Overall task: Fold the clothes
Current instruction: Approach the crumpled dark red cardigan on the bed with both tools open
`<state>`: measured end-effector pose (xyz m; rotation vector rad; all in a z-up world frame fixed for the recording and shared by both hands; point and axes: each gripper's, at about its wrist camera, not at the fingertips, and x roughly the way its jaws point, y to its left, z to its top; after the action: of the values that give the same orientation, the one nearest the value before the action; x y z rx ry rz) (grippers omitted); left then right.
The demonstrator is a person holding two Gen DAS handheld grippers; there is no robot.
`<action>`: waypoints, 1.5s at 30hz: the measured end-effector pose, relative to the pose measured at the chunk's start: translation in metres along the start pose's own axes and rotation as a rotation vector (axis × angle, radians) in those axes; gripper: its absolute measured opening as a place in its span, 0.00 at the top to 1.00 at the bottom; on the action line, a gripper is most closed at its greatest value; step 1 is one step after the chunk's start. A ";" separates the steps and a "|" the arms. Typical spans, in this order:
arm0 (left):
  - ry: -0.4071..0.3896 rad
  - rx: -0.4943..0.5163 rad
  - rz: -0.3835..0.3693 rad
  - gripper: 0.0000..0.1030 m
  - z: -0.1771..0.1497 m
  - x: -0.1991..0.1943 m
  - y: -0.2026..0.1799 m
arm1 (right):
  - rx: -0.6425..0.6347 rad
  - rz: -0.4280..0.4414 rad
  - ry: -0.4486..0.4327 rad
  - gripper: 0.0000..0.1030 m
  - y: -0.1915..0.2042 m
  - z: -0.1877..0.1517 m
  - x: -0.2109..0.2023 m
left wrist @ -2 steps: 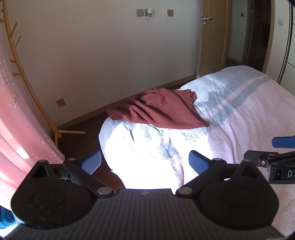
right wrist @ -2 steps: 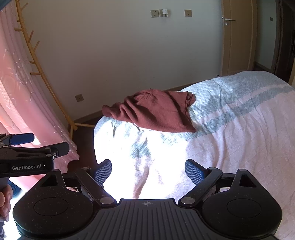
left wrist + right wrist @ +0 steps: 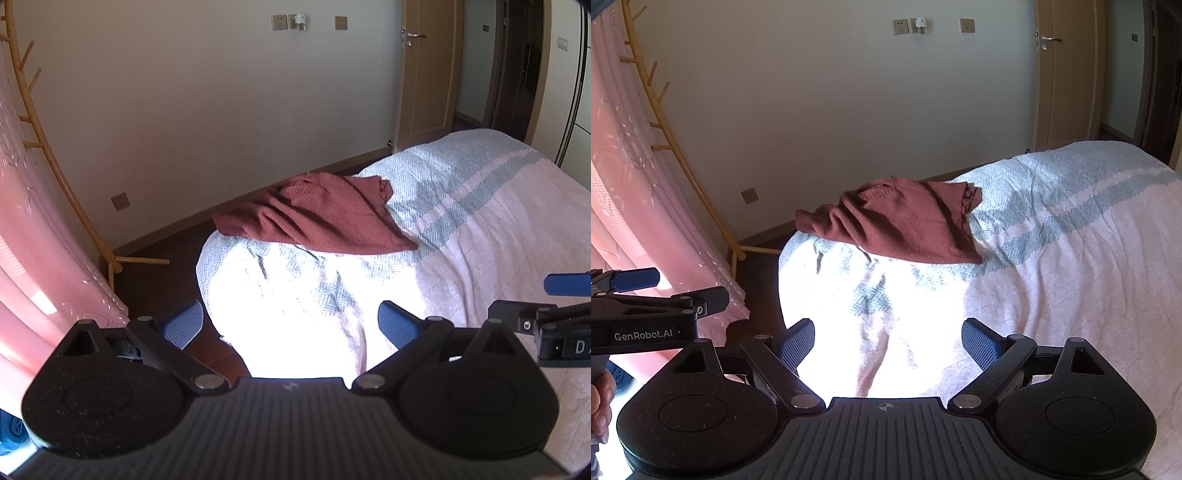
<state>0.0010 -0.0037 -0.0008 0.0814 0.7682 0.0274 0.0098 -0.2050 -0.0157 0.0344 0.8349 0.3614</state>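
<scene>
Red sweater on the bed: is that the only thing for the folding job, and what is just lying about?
For the job:
red sweater, crumpled
bed it lies on
left gripper, open
right gripper, open

Just there:
pink curtain
wooden rack
wall sockets
door

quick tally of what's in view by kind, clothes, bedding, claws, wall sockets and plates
Clothes: 1, the red sweater, crumpled on the bed
Bedding: 1, the striped bedspread
Claws: 2, left claw and right claw, both open and empty
Wall sockets and plates: 4
Total: 8
</scene>
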 end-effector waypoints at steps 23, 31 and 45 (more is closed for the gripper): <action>0.028 -0.005 0.009 0.03 -0.010 -0.002 -0.014 | -0.014 0.004 0.014 0.13 0.002 -0.013 0.015; 0.030 -0.001 0.003 0.03 -0.009 -0.002 -0.015 | -0.007 -0.004 0.010 0.13 0.001 -0.016 0.013; 0.031 0.017 0.014 0.03 -0.012 0.003 -0.009 | -0.016 0.009 0.012 0.13 -0.002 -0.016 0.020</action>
<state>-0.0050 -0.0118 -0.0119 0.1031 0.7991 0.0353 0.0109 -0.2022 -0.0416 0.0214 0.8437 0.3766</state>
